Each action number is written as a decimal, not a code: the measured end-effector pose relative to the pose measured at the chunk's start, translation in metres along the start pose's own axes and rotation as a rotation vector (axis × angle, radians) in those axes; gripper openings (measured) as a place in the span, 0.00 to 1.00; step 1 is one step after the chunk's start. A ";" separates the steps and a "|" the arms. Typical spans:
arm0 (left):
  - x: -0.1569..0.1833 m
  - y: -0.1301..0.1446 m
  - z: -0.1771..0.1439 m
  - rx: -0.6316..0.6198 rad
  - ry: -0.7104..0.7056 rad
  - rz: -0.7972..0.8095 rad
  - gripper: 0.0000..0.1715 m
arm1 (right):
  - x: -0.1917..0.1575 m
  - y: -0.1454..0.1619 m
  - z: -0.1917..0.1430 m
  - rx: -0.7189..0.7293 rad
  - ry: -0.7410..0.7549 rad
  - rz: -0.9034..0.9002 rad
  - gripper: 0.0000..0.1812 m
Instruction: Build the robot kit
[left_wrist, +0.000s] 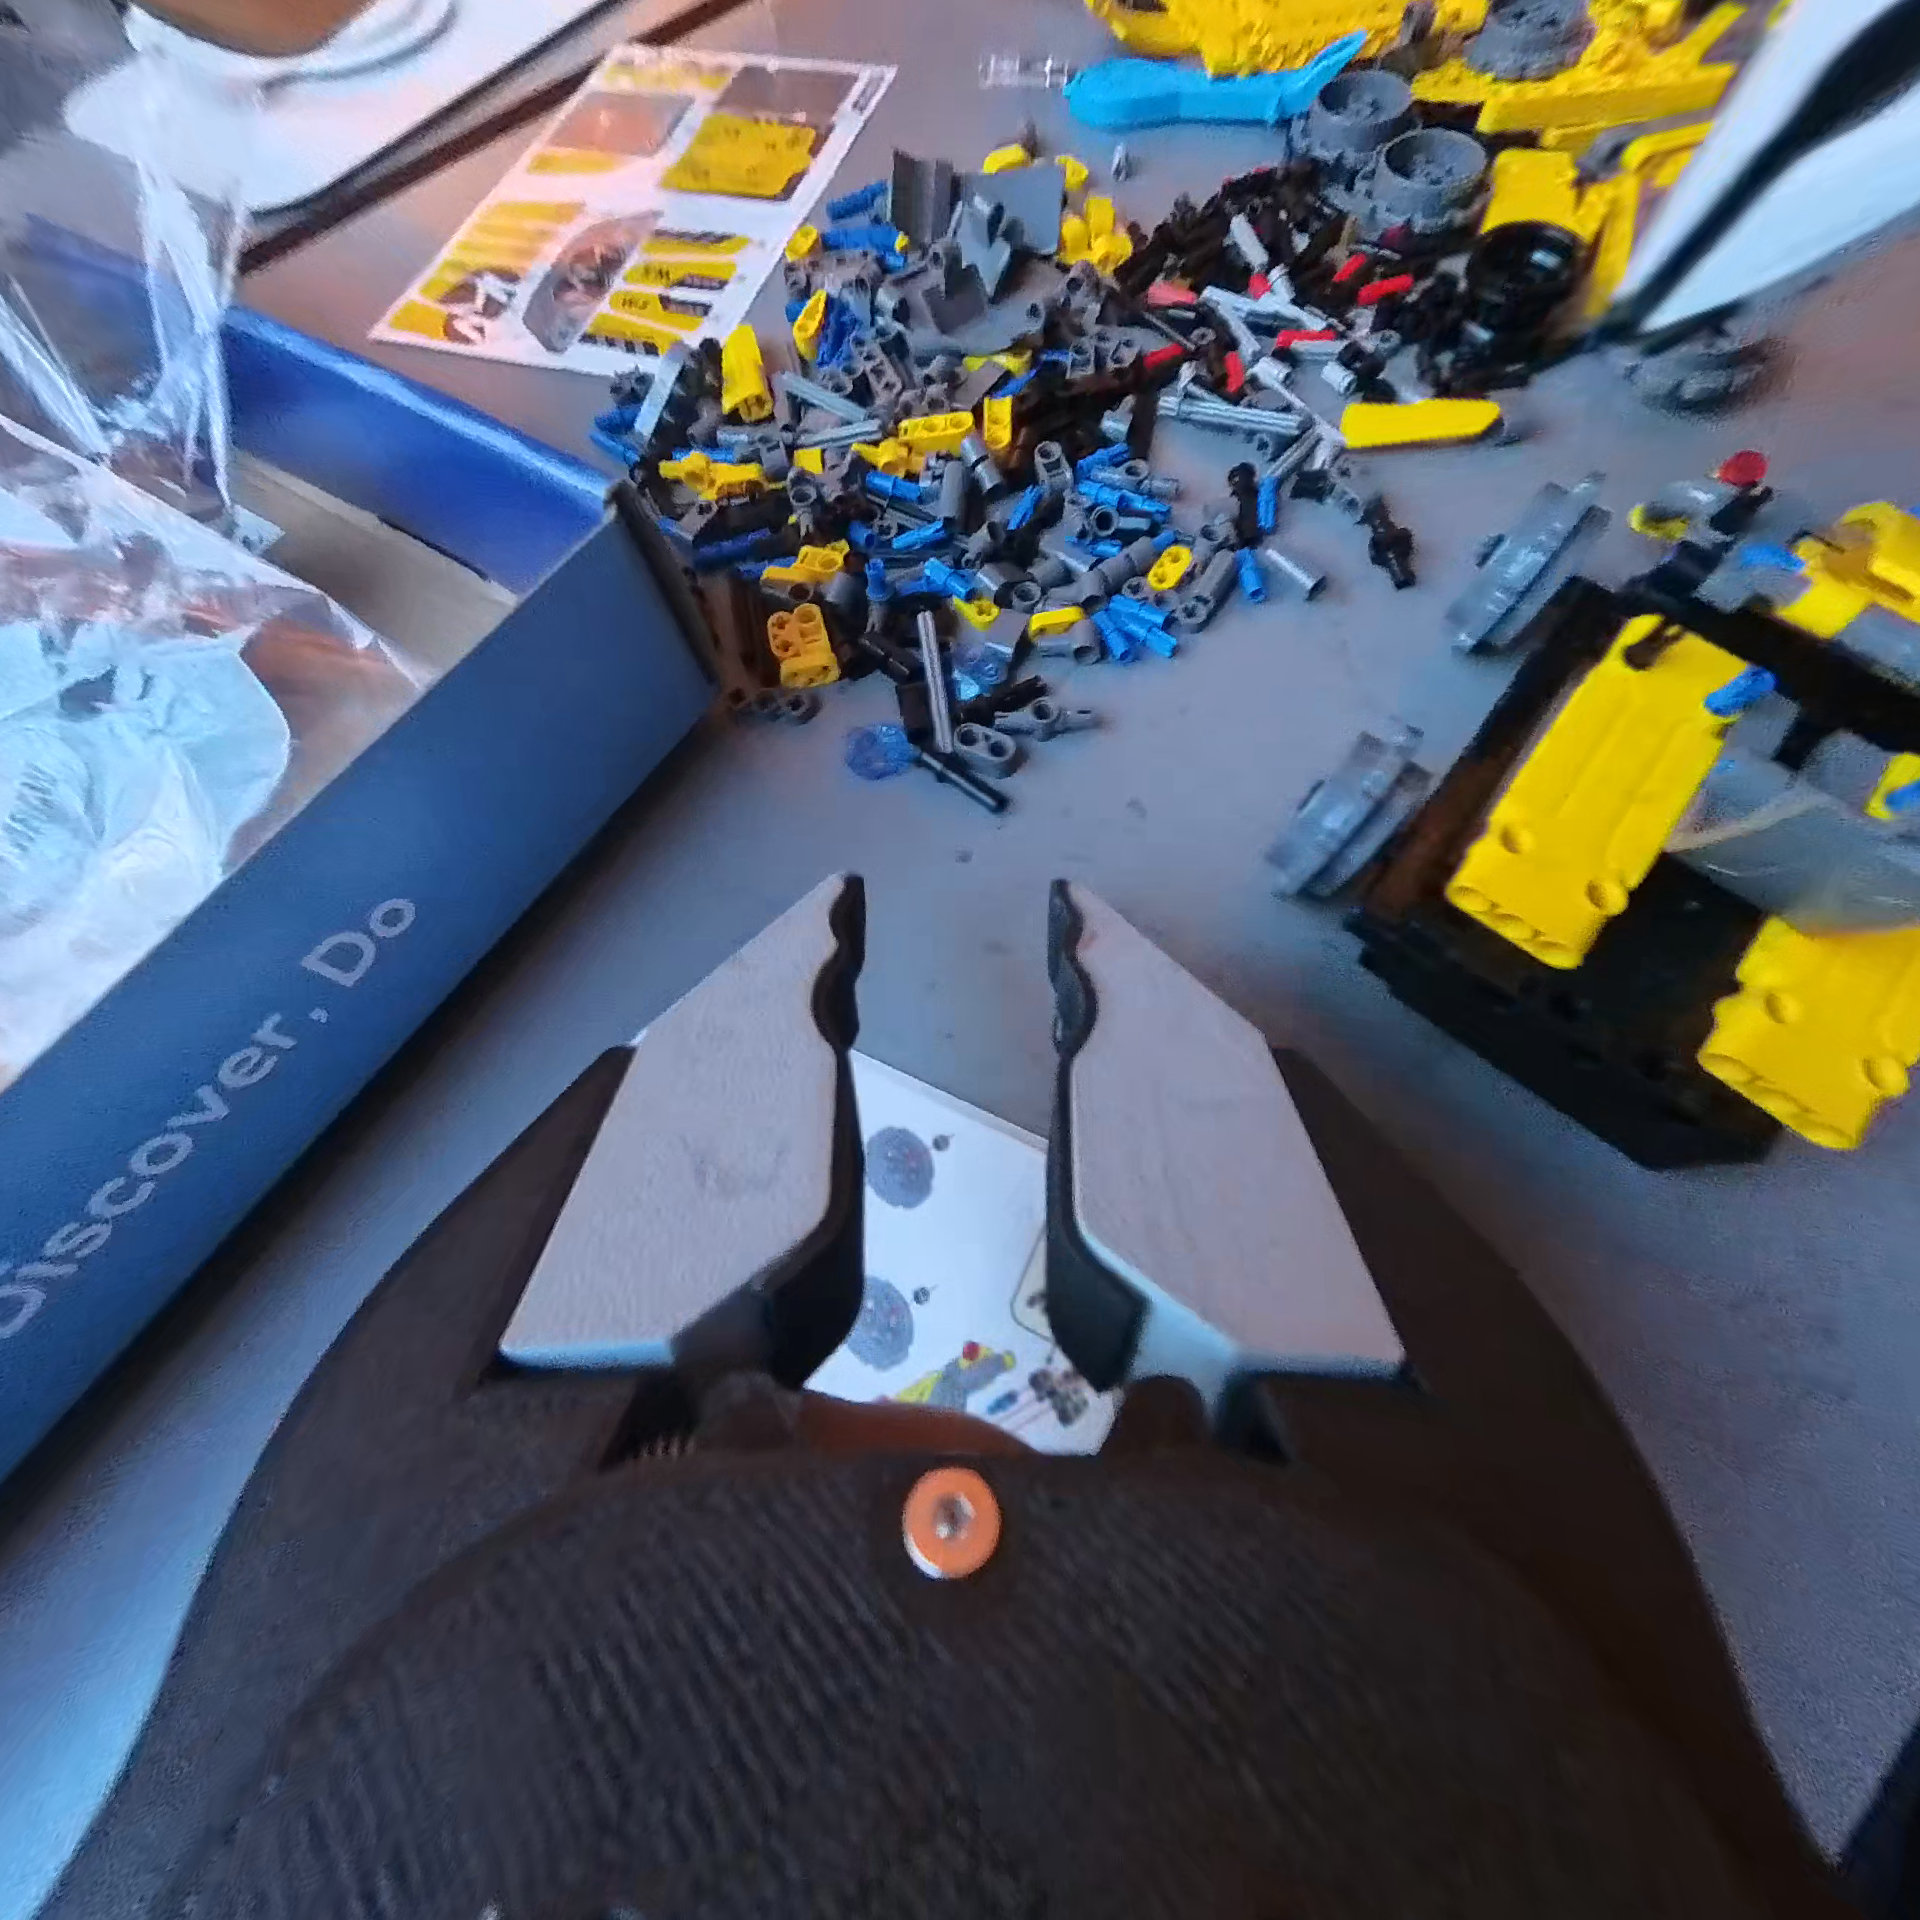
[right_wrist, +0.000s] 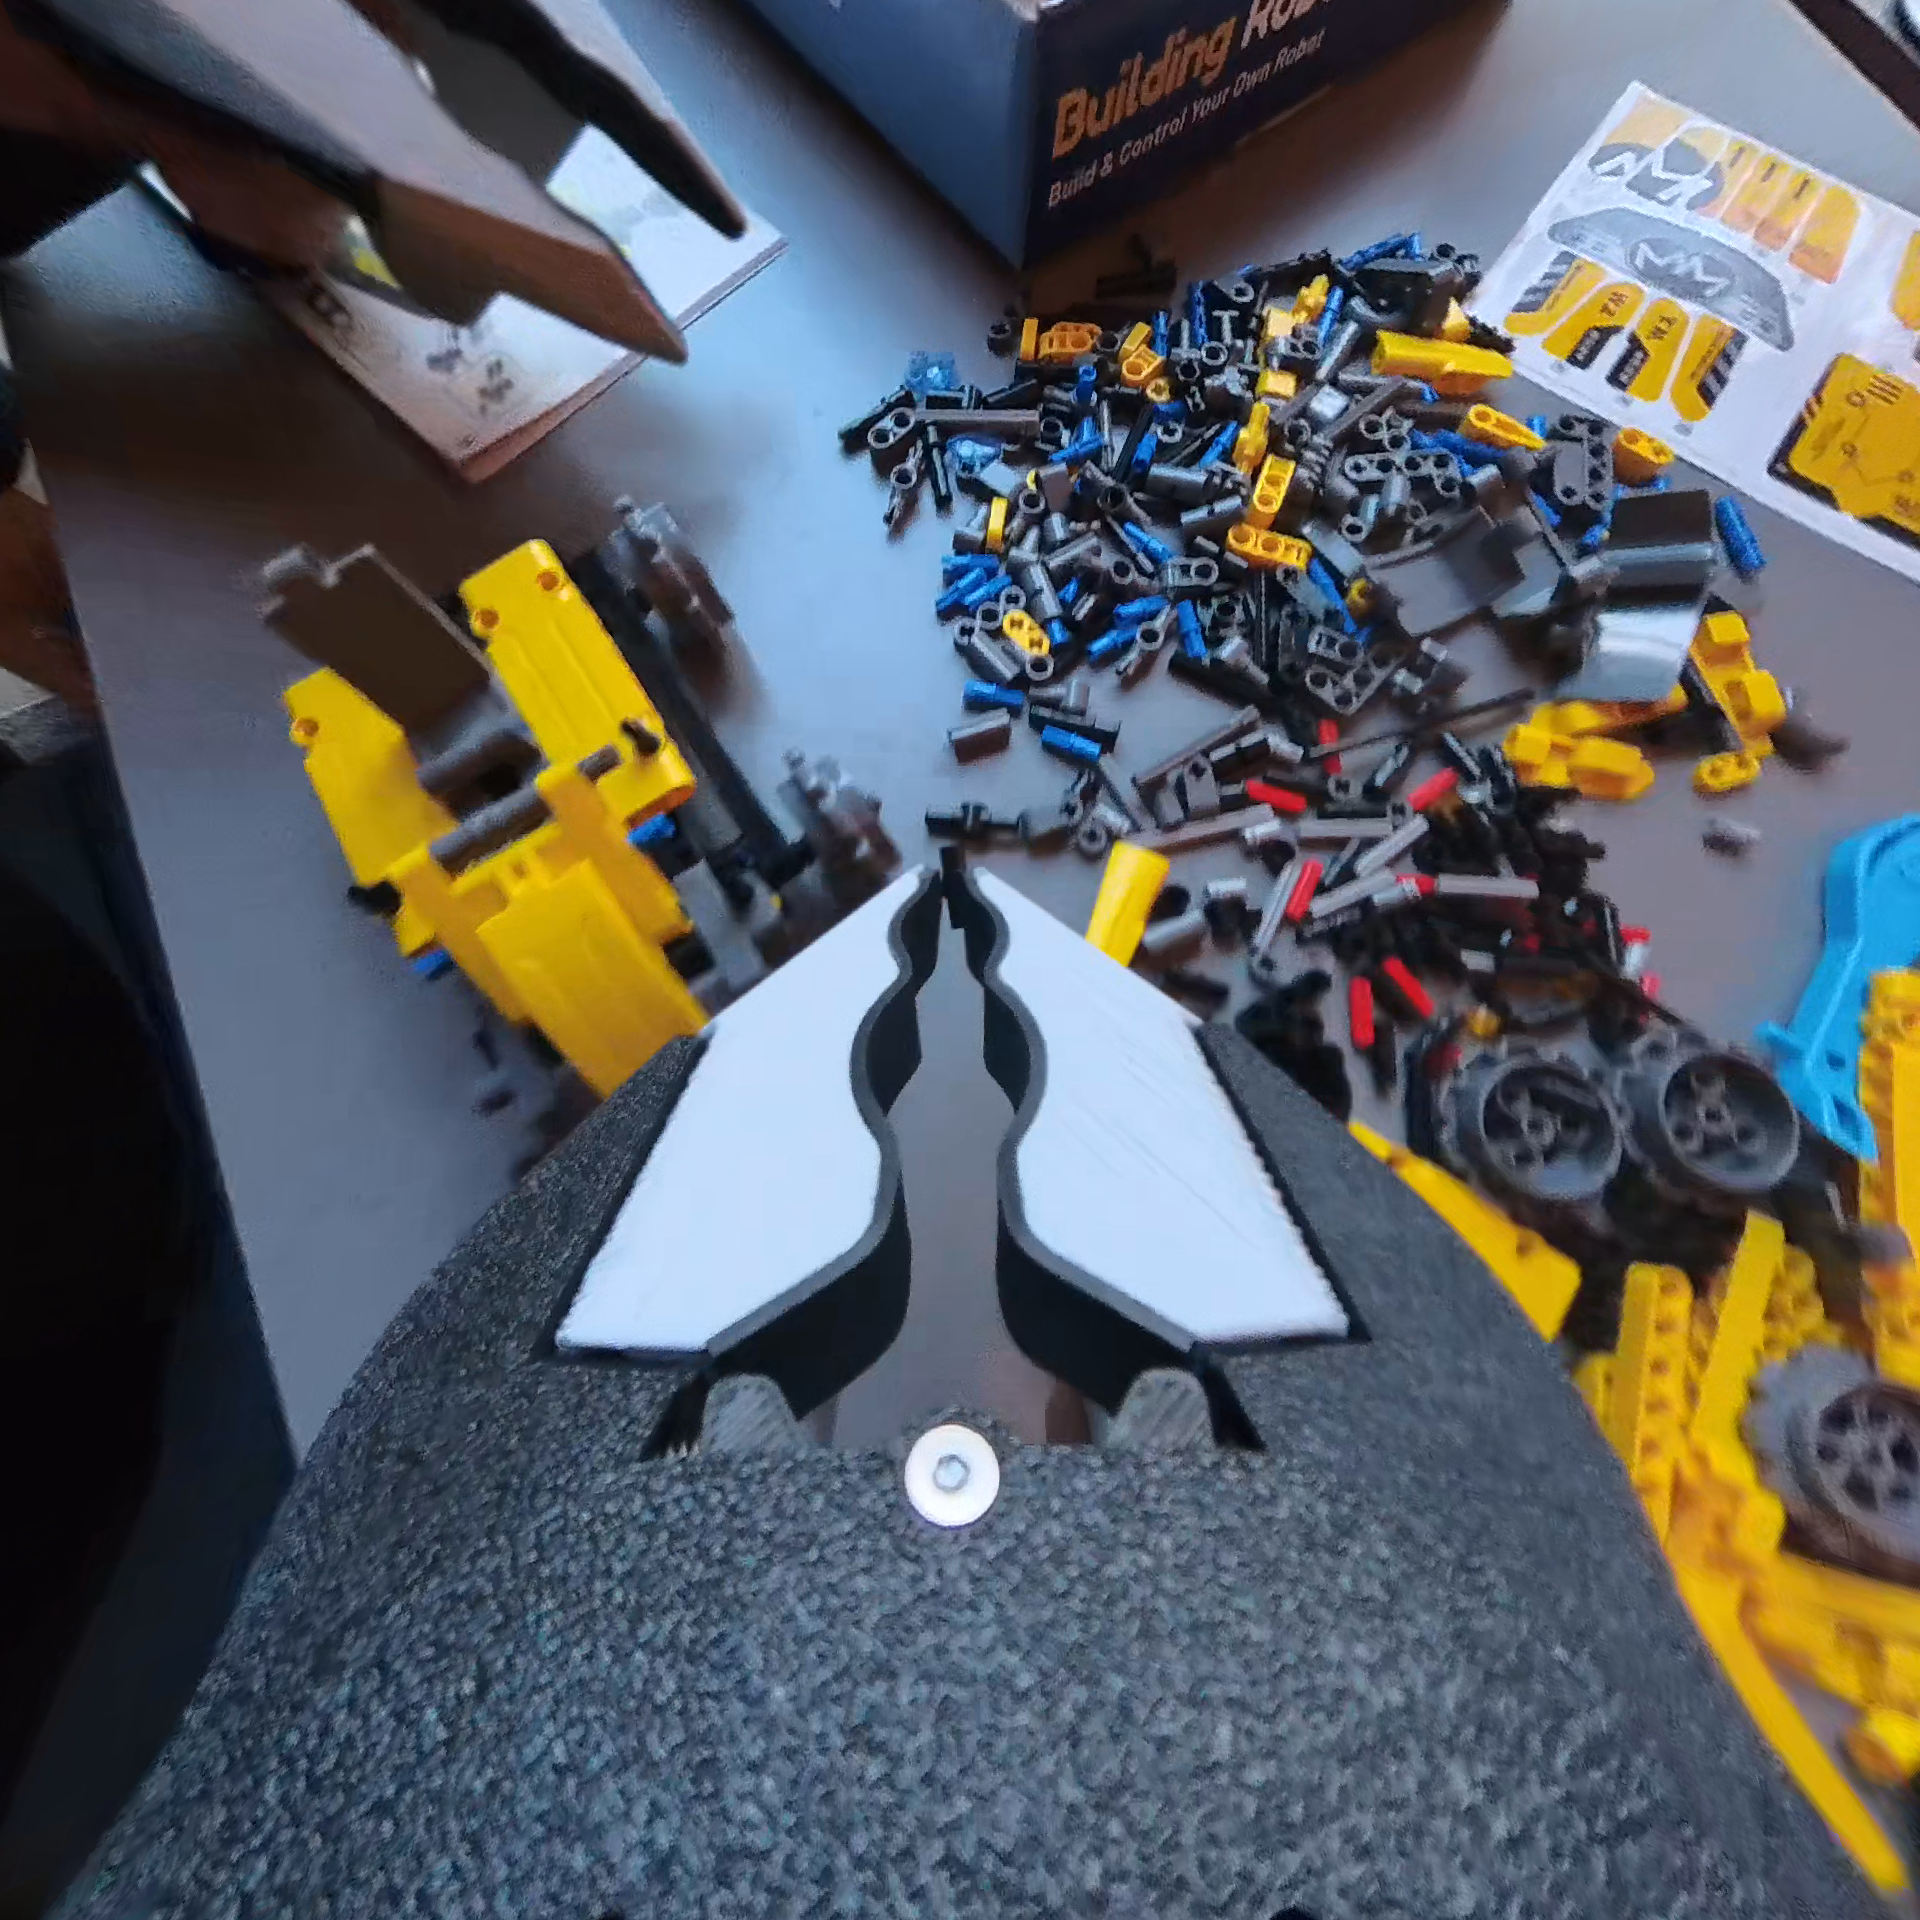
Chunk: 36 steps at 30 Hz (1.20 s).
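My right gripper (right_wrist: 950, 881) is shut on a small black pin (right_wrist: 949, 864) that sticks out past its tips, held just above the grey table (right_wrist: 810, 582). It is at the near edge of a pile of small black, grey, blue, yellow and red building parts (right_wrist: 1299, 582), next to a yellow beam (right_wrist: 1122, 894). My left gripper (left_wrist: 956, 904) is open and empty, held over an instruction booklet (left_wrist: 935, 1195). It also shows at the top left of the right wrist view (right_wrist: 701, 281). The pile lies ahead of it (left_wrist: 987, 488).
A yellow and black part-built assembly (left_wrist: 1621, 862) (right_wrist: 499, 790) lies near both grippers. A blue box (left_wrist: 364, 862) (right_wrist: 1143, 135) holds clear plastic bags (left_wrist: 104, 675). There is also a sticker sheet (left_wrist: 644, 197) (right_wrist: 1714, 312), a light blue tool (left_wrist: 1195, 94) (right_wrist: 1839, 987), grey wheels (right_wrist: 1621, 1122) and a larger yellow build (right_wrist: 1714, 1403). The tips of one gripper are about 20 cm away from the tips of the other. My right gripper is the nearer one to the larger yellow build (right_wrist: 1714, 1403): about 20 cm, against 35 cm. It is also in sight in the left wrist view (left_wrist: 1540, 85).
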<state>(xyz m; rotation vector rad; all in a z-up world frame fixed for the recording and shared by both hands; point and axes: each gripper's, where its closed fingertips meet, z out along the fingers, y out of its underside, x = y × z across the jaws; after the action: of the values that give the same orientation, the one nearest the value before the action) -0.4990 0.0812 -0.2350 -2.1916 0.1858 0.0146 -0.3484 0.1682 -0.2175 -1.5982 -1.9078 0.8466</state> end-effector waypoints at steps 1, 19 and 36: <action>-0.001 0.000 0.003 -0.010 0.009 -0.007 0.19 | -0.002 0.005 -0.008 0.010 0.017 0.006 0.02; 0.001 0.001 0.013 -0.008 0.017 -0.010 0.16 | -0.014 0.082 -0.031 -0.014 0.026 0.100 0.08; 0.001 -0.002 0.009 0.027 0.043 -0.037 0.13 | -0.003 0.110 -0.047 -0.025 -0.014 0.251 0.04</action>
<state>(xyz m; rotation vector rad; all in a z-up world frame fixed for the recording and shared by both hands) -0.4974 0.0897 -0.2387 -2.1696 0.1691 -0.0556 -0.2403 0.1841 -0.2666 -1.8789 -1.7564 0.9389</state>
